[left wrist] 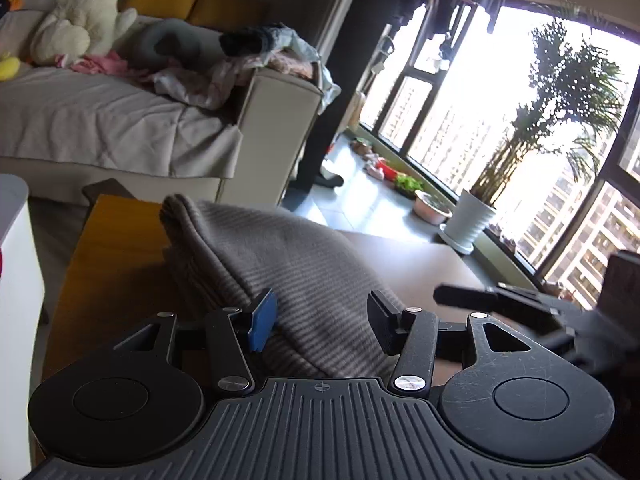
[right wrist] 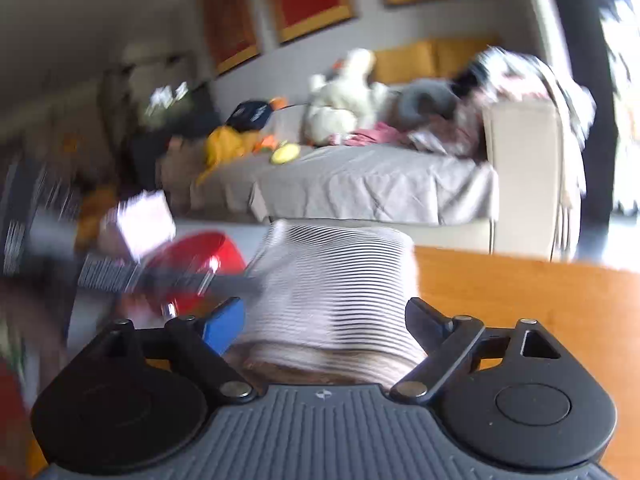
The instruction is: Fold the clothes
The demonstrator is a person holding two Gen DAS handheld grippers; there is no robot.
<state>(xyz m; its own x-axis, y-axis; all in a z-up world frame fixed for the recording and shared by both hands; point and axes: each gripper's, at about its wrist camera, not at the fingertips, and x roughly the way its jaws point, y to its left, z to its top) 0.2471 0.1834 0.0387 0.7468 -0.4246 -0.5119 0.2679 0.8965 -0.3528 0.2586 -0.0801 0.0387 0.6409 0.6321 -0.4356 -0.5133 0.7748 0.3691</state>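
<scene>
Mid-fold, judging by the bunching: striped garment heaped on table at frame centre, lying between spread jaws of left gripper and right gripper, neither clamped; next, closing on an edge.

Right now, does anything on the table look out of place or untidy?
The striped grey garment lies bunched in a rumpled heap on the wooden table, not flat, with folds piled at its far end. Both the left gripper and the right gripper are open around it. The right wrist view is blurred, so finer detail is unclear.
</scene>
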